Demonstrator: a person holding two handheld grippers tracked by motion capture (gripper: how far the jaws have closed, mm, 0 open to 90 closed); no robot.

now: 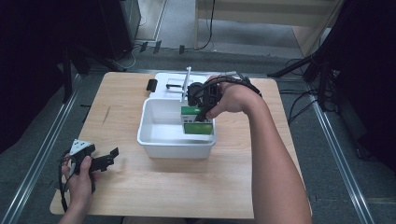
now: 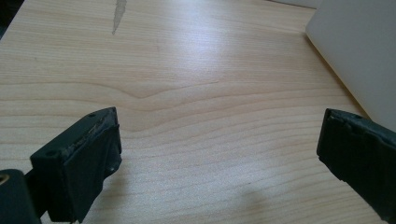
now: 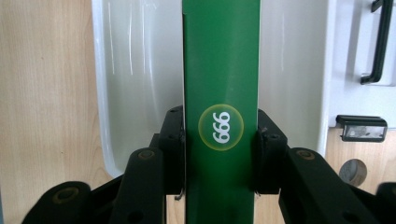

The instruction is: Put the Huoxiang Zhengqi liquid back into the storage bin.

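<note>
Gripping green box (label "999") — right gripper; left gripper gapes wide.

Before me the wooden table bears a dark streak. Toward its far edge I see a white lid with a black handle, and a small black clip just beside it.

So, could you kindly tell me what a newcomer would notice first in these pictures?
The green box stands out most, clamped in the right tool over the white tub at the table's middle. Behind the tub lies its white lid, while the left tool rests open near the front left corner.
</note>
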